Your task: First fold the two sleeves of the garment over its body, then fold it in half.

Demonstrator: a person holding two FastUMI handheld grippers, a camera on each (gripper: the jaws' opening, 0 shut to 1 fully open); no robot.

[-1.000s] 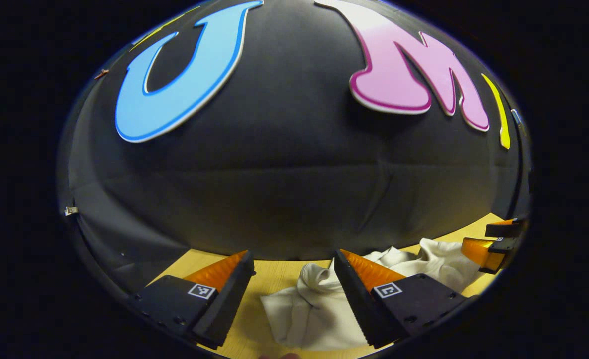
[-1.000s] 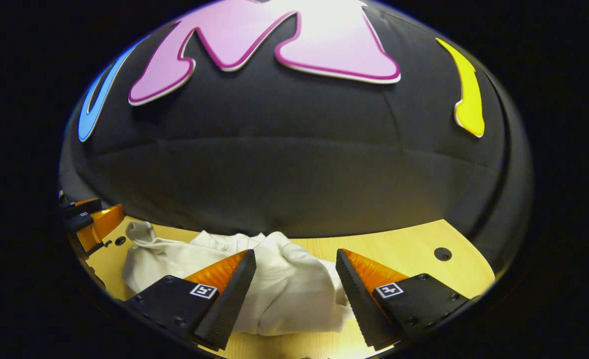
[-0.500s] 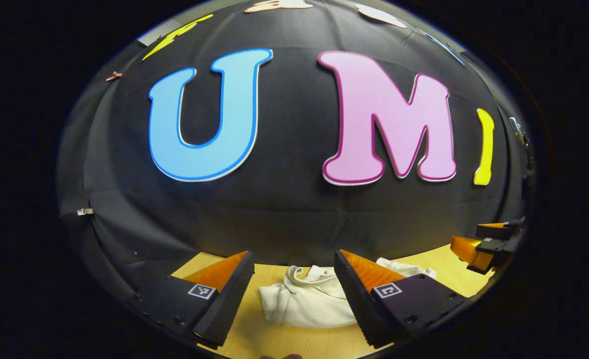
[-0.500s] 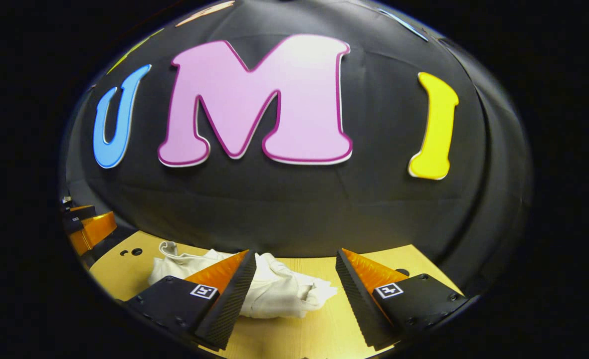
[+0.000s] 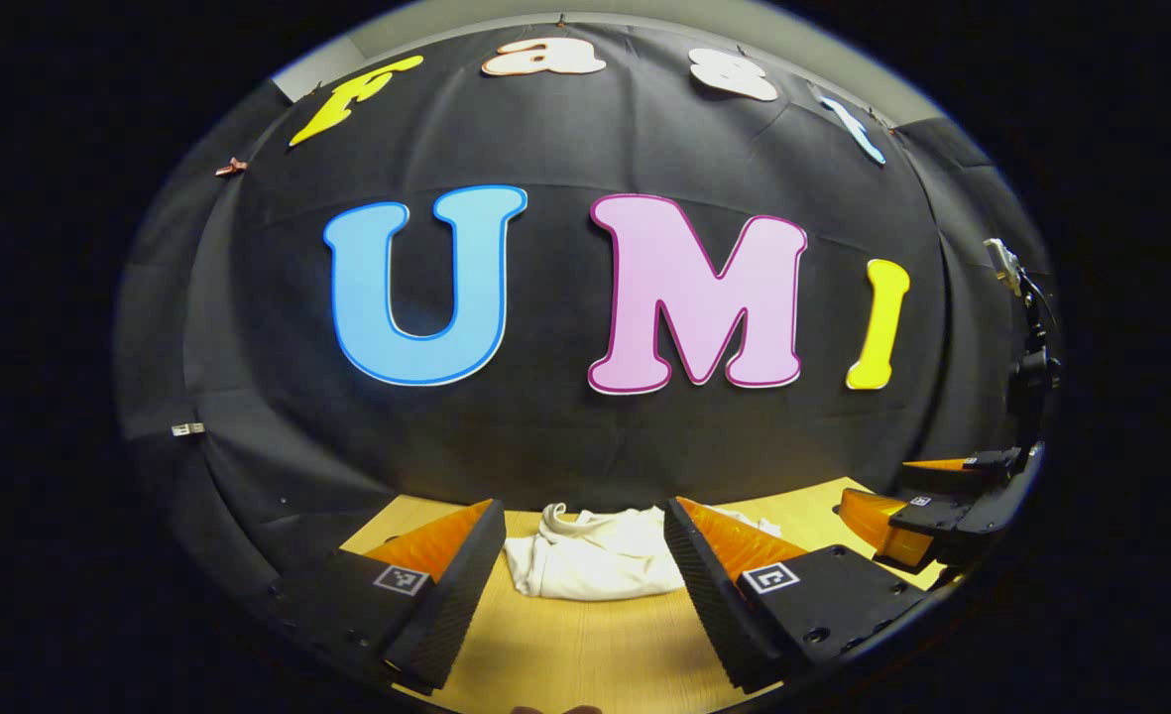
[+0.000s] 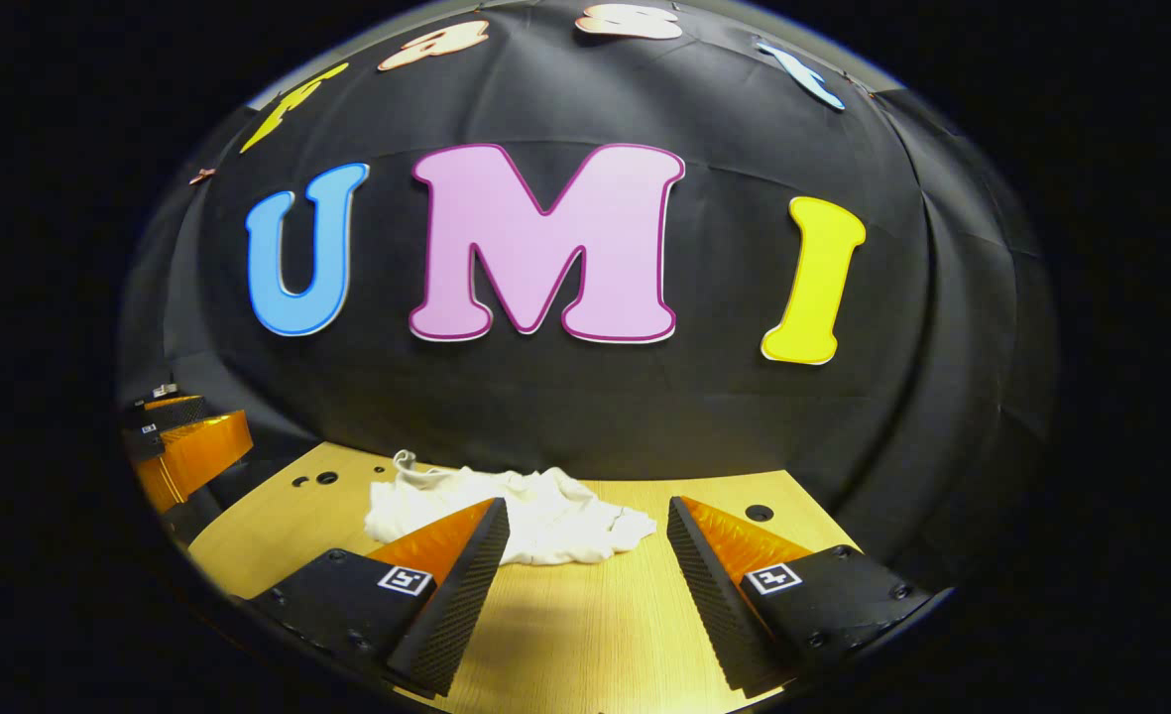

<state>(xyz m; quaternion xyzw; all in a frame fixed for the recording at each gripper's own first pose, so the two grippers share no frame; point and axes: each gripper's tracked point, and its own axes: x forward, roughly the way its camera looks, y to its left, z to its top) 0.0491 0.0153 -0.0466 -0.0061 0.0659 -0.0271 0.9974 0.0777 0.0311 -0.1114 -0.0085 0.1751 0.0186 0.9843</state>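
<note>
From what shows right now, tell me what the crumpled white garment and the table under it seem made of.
Crumpled white garment: soft matte knit, probably cotton; it bunches into rounded folds with no sheen. Pale wooden table: wood or wood-look laminate; fine straight grain, smooth, slightly glossy.

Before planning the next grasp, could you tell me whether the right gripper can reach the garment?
Probably yes: the right gripper is open, with bare table between it and the garment.

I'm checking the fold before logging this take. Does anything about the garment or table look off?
The white garment lies on the table as a rumpled bundle with uneven edges and a bit of cloth sticking up at its far left, not a flat fold. Both grippers are open, off it.
</note>
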